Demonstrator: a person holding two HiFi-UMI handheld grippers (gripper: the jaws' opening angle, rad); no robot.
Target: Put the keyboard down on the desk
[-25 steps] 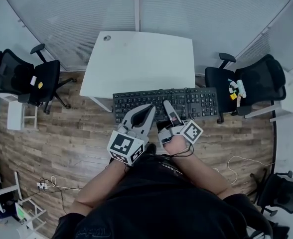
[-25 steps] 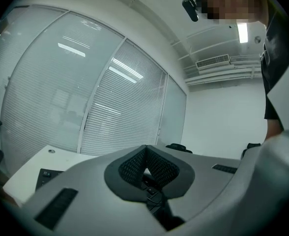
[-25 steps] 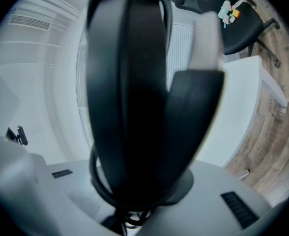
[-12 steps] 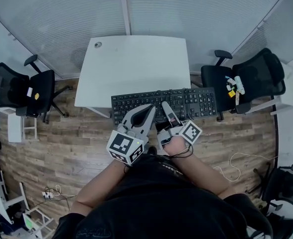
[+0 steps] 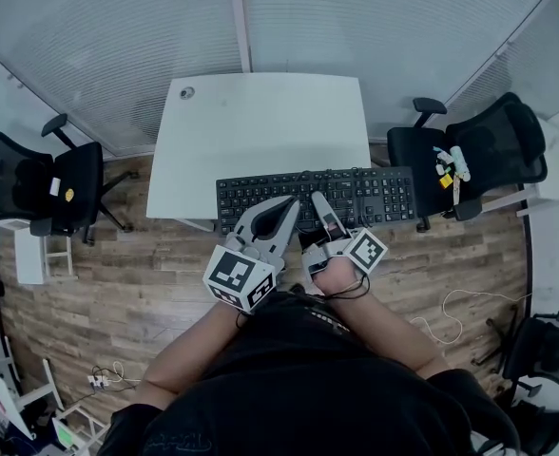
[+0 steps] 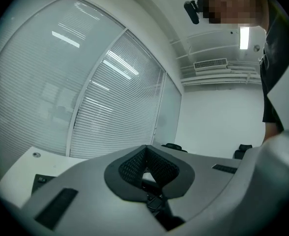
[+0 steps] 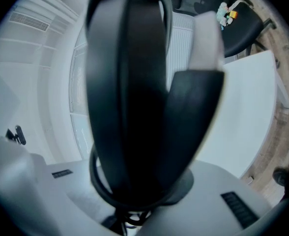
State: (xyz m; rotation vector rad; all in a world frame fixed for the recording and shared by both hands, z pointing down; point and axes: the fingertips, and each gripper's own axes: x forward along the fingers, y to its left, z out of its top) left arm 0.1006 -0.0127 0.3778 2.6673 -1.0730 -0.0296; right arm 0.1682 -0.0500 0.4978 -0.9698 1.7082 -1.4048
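Note:
A black keyboard (image 5: 375, 193) hangs level in the air above the wooden floor, just in front of the white desk (image 5: 260, 122). My right gripper (image 5: 319, 202) is shut on its near edge, close to the middle. In the right gripper view the keyboard (image 7: 130, 82) fills the space between the jaws as a dark slab, with the desk (image 7: 243, 107) beyond. My left gripper (image 5: 284, 207) lies over the keyboard's near edge, left of the right one. Its jaws (image 6: 147, 149) meet at the tips with nothing between them. Whether it touches the keyboard I cannot tell.
A black office chair (image 5: 51, 183) stands left of the desk. Another chair (image 5: 479, 155) at the right carries small coloured items (image 5: 451, 167). A light cable (image 5: 451, 312) lies on the floor at the right. Blinds close off the far side behind the desk.
The desk and chairs have shifted a little in the head view. The keyboard and both grippers keep the same pose relative to each other.

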